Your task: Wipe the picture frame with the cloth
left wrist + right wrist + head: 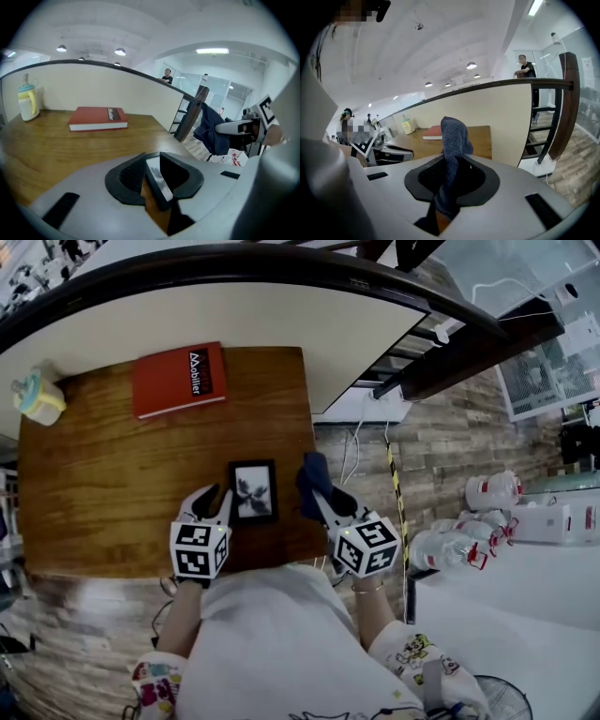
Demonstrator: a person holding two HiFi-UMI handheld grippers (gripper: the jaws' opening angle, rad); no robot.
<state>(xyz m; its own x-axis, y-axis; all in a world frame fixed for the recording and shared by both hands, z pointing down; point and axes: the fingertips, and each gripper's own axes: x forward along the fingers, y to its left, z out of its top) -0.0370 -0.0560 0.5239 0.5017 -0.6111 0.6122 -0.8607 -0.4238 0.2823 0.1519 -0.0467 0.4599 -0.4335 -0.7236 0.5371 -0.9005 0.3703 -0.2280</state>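
Note:
A small black picture frame (253,491) with a plant print is over the near right part of the wooden table (112,493). My left gripper (217,504) is shut on the frame's left edge. In the left gripper view the frame (157,185) stands edge-on between the jaws. My right gripper (319,495) is just right of the frame and is shut on a dark blue cloth (312,474). The cloth (453,138) sticks up out of the jaws in the right gripper view, and it hangs bunched from that gripper in the left gripper view (212,129).
A red book (179,379) lies at the table's far side and a pale bottle (37,397) stands at its far left corner. A curved dark railing (281,263) runs behind. Cables and plastic bottles (492,491) lie on the floor to the right.

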